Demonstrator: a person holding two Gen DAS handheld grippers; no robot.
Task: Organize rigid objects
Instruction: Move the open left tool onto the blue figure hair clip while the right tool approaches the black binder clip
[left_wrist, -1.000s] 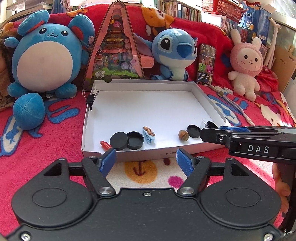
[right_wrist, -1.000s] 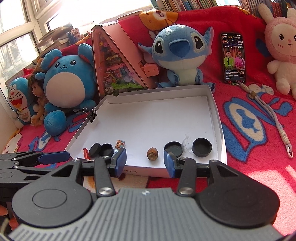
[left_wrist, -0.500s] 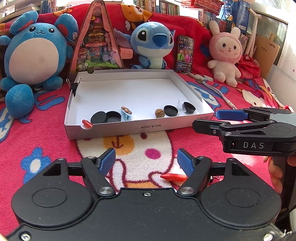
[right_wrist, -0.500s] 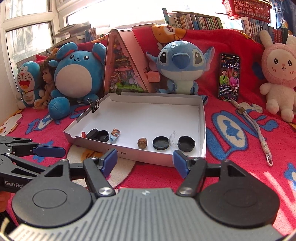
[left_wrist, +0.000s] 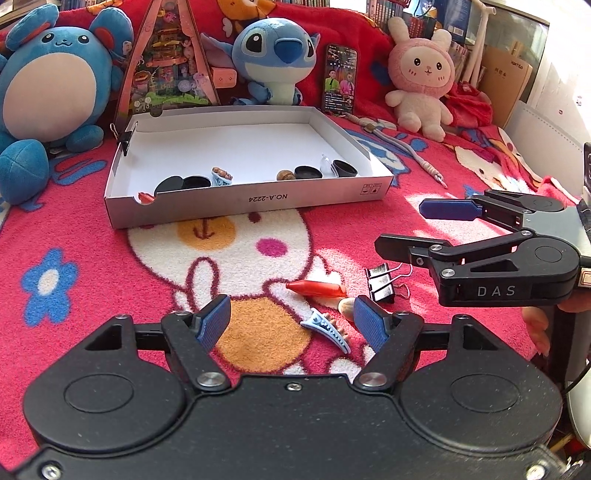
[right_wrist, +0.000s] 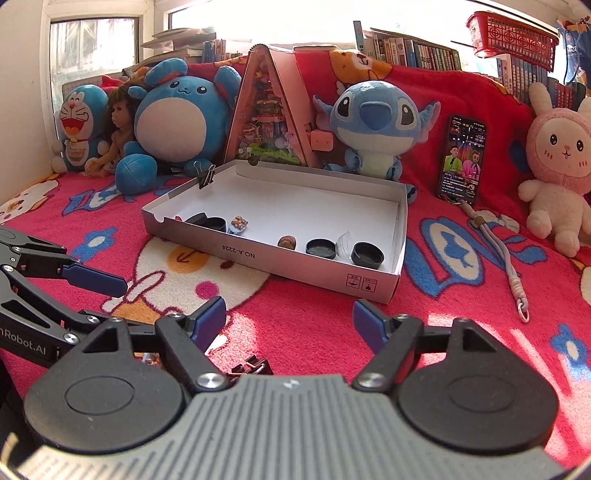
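Both held low over the red blanket (left_wrist: 92, 229), short of the white box (left_wrist: 243, 201) at twelve o'clock. Left gripper (left_wrist: 291, 325) spread wide and empty, blue pads either side of a small loose cluster on the blanket: a pale blue hair clip (left_wrist: 327, 330) between the fingers toward the four o'clock side, a red crayon-like piece (left_wrist: 317, 288) just beyond at one o'clock, a black binder clip (left_wrist: 382, 284) at two o'clock, and a small tan nut-like lump (left_wrist: 345, 304) tucked against the right pad. Right gripper (right_wrist: 290, 319) likewise wide apart with nothing between the pads, seen from the left wrist at three o'clock, near the binder clip. Already lined along the box's near wall: black caps (left_wrist: 184, 182), a beaded trinket (left_wrist: 221, 174), a brown nut (left_wrist: 286, 174), a clear piece beside further caps (left_wrist: 343, 168). Judged by looks, all light, hard and small, so likely to skid or sink into the pile rather than resist. Hair clip probably best pinched across its narrow width near the middle, teeth avoided, gently, since thin plastic may snap or spring open. Crayon-like piece best taken across the thicker middle, not the tapered tip. Binder clip best gripped on the flat black body, not the loose wire handles. Rounded lump likely to roll out of a shallow pinch; pads centred and low against the blanket advisable.
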